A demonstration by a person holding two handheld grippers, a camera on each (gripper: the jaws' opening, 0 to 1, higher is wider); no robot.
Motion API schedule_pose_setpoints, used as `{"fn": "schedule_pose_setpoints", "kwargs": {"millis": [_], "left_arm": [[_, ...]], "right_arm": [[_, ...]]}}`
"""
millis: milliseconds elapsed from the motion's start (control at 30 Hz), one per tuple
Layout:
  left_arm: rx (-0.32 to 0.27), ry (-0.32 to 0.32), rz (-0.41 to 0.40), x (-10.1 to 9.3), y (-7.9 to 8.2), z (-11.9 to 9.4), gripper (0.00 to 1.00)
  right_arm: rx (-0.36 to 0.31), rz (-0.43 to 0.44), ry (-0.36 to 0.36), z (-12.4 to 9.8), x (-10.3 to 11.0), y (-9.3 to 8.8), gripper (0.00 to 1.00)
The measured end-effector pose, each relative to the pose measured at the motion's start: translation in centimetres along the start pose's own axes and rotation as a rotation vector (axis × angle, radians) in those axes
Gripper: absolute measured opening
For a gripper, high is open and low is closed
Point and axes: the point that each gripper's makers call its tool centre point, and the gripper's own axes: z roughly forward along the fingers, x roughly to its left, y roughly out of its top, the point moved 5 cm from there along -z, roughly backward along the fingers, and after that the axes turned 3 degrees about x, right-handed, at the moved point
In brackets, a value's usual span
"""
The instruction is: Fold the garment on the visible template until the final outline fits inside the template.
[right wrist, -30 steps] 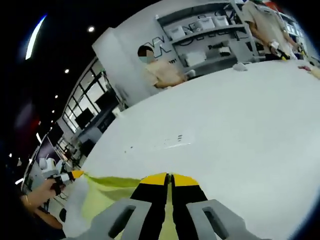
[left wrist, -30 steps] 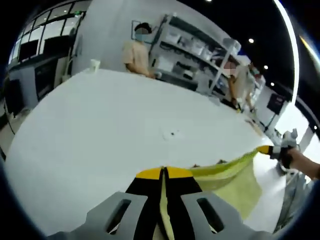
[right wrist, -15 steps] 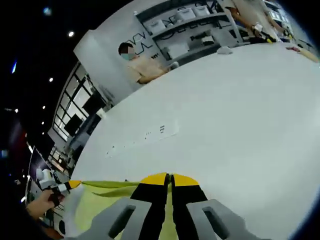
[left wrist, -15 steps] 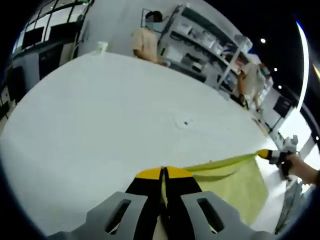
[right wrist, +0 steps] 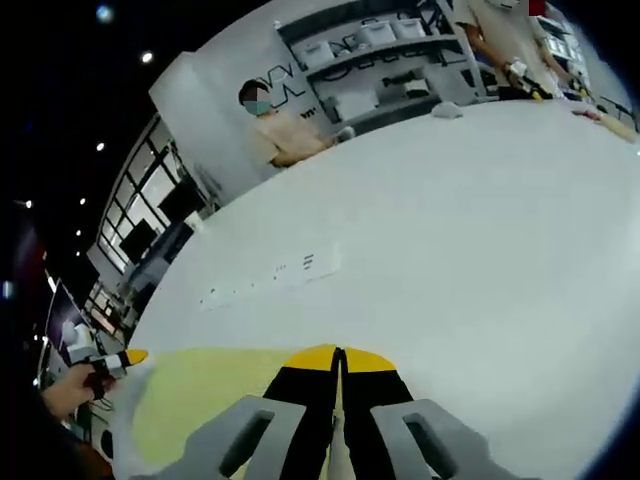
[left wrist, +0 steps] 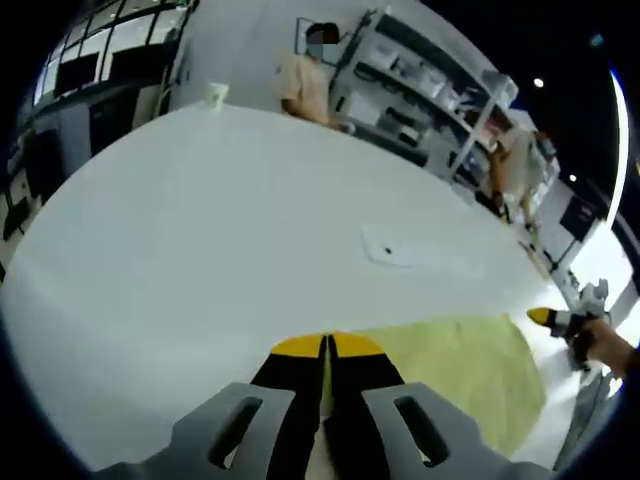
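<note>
**Yellow garment held at both ends over the white table**

In the left gripper view, the left gripper (left wrist: 327, 350) is seen with its yellow-tipped jaws pressed together on the near edge of the yellow-green garment (left wrist: 460, 375). The cloth is spread flat on the white table (left wrist: 200, 240), reaching away to the right, where the right gripper (left wrist: 560, 320) is carried in a hand (left wrist: 605, 345) at the table's edge — whether it touches the cloth there cannot be told.

In the right gripper view, the right gripper (right wrist: 337, 360) is likewise closed on the garment (right wrist: 200, 395), a thin fold being pinched between its jaws. The cloth lies out to the left, toward the left gripper (right wrist: 115, 362) and the hand (right wrist: 65, 390) behind it.

A pale rectangular template (left wrist: 415, 255) with small dark marks is seen on the table just beyond the garment — apart from it, not under it. In the right gripper view the template (right wrist: 270, 275) lies further up the tabletop. People stand by shelves (right wrist: 390, 60) at the far side.
</note>
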Motion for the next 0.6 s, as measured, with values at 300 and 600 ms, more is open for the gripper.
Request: {"fn": "schedule_pose_setpoints", "kwargs": {"millis": [300,600], "left_arm": [[-0.013,-0.042,0.132,-0.8,0.0,-1.8,0.0],[-0.058,-0.04,0.274,-0.7,-0.9,-3.9,0.18]], "right_arm": [[0.004,-0.152,0.035,-2.0,0.1,0.3,0.0],[0.047,-0.339,0.106,-3.3,0.9,-1.2,0.18]]}}
